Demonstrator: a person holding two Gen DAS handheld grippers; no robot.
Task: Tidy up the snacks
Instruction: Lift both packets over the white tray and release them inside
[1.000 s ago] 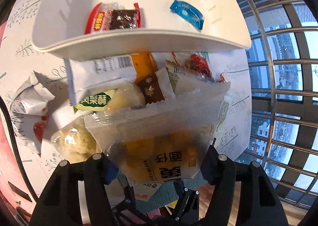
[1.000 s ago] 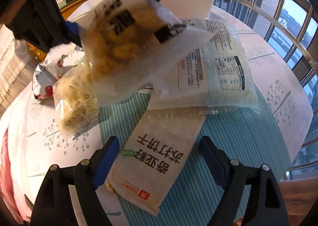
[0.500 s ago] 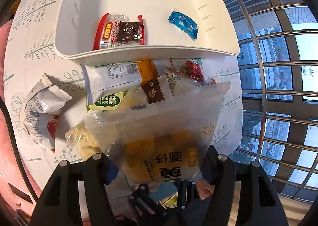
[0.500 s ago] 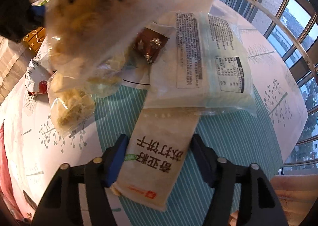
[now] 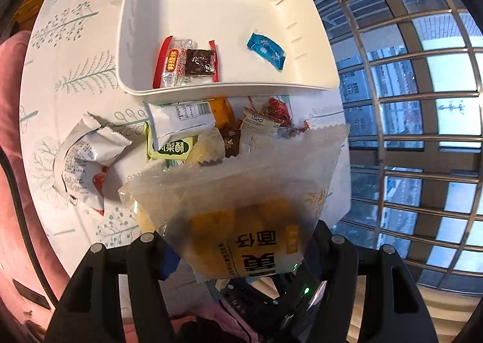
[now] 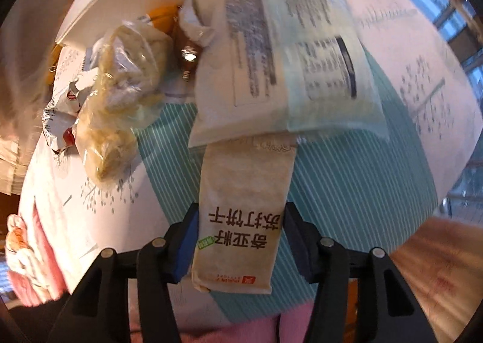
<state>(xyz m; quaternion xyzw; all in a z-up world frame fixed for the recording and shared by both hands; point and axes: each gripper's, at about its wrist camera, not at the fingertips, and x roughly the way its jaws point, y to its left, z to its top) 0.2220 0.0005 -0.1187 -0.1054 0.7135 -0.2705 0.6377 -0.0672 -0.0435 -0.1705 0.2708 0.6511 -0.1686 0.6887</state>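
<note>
Left wrist view: the left gripper [image 5: 238, 255] is clamped on a translucent bread packet [image 5: 241, 201] held above the table — the white bin [image 5: 229, 85] lies at twelve o'clock, a blue candy [image 5: 266, 51] inside it. Right wrist view: the right gripper [image 6: 240, 240] is closing around a tan cracker pack [image 6: 241, 210] lying at six o'clock on the striped cloth [image 6: 347, 186]; whether the pads already press it, I cannot tell.
</note>
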